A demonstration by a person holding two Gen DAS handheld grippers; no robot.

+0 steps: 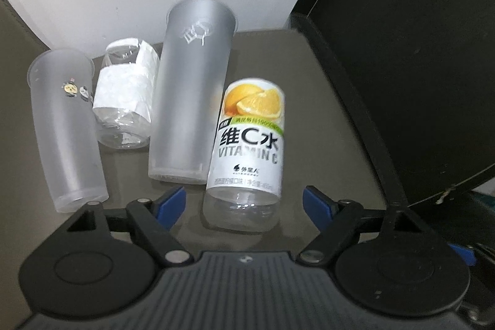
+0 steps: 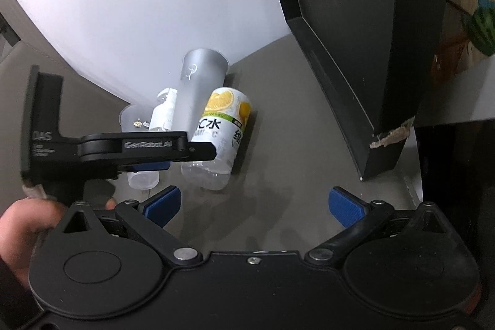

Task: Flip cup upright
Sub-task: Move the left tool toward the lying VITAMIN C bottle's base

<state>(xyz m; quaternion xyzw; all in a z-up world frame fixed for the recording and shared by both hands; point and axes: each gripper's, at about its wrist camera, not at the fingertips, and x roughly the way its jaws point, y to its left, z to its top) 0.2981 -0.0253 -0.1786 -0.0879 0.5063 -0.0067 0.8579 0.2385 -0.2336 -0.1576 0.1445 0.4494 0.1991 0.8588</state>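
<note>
Approaching, with nothing gripped yet. Holding the left gripper wide open, blue pads spread and empty, just short of a row of four containers on the table. Holding the right gripper equally wide and empty, behind and to the right of the left one.

Finding the tall frosted cup just ahead and slightly left of the left tool's open fingers, apparently lying on its side, base toward the tool, rim away. Finding the short frosted cup lying likewise further left, beyond the paper-wrapped bottle. Facing the lemon-label bottle dead ahead, clear base almost between the pads.

Not telling which cup is meant. Judging the next move: shifting left off the bottle, closing across a cup's body, then lifting and rotating until the rim ends on top, without knocking the close neighbours.
</note>
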